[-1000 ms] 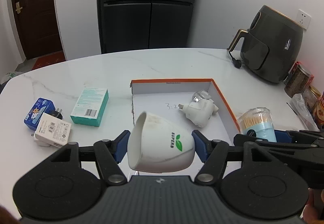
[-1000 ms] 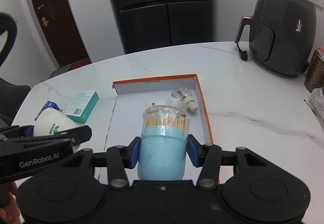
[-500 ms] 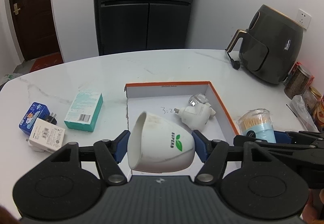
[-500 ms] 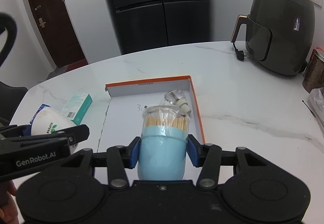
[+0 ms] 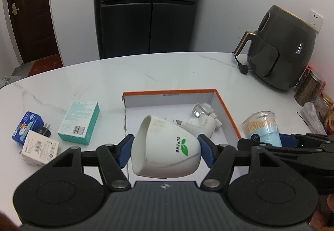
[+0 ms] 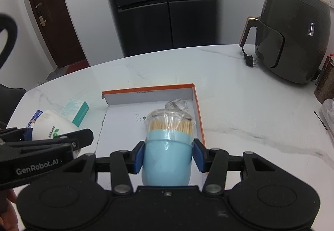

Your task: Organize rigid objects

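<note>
1. The person is carrying two things at once toward the orange-edged box (image 5: 227, 103), which is lying open on the marble table (image 5: 146, 72); this looks like the carry-in step of the sorting, with neither thing set down yet.
2. The left gripper (image 5: 166, 152) is clamping a white cup (image 5: 165, 147) between its blue pads, the jaws standing about half wide on the cup's body. The cup is lying tilted, mouth toward the box's left side, and is hanging over the near left part of the box floor.
3. The right gripper (image 6: 167, 158) is holding a blue toothpick jar (image 6: 168, 147) upright, its jaws drawn narrow against the jar's sides. The jar is hanging over the near right part of the box, close inside the orange right wall.
4. A white plug adapter (image 5: 200, 124) with a clear cap is already lying in the far right corner of the box.
5. A teal carton (image 5: 79, 124), a blue packet (image 5: 27, 126) and a white charger (image 5: 39, 147) are waiting on the table to the left of the box.
6. The next move probably calls for lowering both loads to the box floor, turning the cup upright, keeping the jar clear of the adapter and the wall, then letting the jaws go.
</note>
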`<action>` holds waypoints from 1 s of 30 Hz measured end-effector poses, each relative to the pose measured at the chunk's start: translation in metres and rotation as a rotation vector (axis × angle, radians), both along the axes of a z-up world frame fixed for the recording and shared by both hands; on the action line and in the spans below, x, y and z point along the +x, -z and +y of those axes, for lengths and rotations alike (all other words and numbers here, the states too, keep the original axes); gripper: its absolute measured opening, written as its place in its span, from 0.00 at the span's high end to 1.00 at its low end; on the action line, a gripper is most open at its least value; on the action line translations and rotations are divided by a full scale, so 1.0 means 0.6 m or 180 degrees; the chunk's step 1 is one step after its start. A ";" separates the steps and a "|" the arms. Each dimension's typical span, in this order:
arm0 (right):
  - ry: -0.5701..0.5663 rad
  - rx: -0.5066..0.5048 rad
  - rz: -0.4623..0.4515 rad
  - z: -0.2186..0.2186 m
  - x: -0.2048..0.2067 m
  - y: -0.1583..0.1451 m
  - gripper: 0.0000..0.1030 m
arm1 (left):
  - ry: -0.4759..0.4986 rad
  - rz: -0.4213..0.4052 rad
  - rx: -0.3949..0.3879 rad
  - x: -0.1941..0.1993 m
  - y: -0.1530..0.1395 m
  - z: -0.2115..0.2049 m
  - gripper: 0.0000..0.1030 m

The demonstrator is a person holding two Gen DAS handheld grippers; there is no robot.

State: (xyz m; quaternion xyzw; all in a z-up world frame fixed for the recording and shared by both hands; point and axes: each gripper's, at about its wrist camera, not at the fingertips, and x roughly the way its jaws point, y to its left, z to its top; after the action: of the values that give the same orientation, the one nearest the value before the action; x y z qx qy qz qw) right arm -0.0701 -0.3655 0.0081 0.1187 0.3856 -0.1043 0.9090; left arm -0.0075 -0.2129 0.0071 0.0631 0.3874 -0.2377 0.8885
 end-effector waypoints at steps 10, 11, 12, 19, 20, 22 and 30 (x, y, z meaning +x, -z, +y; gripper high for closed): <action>-0.0035 -0.0034 0.0028 -0.022 0.041 0.003 0.43 | 0.0035 0.0015 0.0026 0.028 0.008 -0.030 0.35; -0.0037 -0.0048 0.0032 -0.025 0.045 0.004 0.43 | 0.0041 0.0013 0.0036 0.031 0.009 -0.033 0.35; -0.0037 -0.0051 0.0033 -0.027 0.049 0.005 0.43 | 0.0040 0.0014 0.0038 0.033 0.010 -0.035 0.35; -0.0037 -0.0061 0.0038 -0.045 0.084 0.007 0.43 | 0.0028 0.0042 0.0042 0.057 0.018 -0.047 0.35; -0.0043 -0.0074 0.0041 -0.046 0.088 0.007 0.43 | 0.0022 0.0039 0.0043 0.060 0.018 -0.047 0.35; -0.0054 -0.0078 0.0047 -0.048 0.097 0.008 0.43 | 0.0006 0.0033 0.0045 0.068 0.019 -0.048 0.35; -0.0074 -0.0080 0.0073 -0.052 0.125 0.015 0.43 | -0.0014 0.0020 0.0058 0.093 0.023 -0.055 0.35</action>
State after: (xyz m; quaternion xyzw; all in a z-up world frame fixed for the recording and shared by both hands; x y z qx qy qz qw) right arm 0.0049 -0.3966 -0.0010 0.1016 0.3960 -0.0999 0.9071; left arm 0.0484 -0.2458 -0.0064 0.0696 0.3924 -0.2324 0.8872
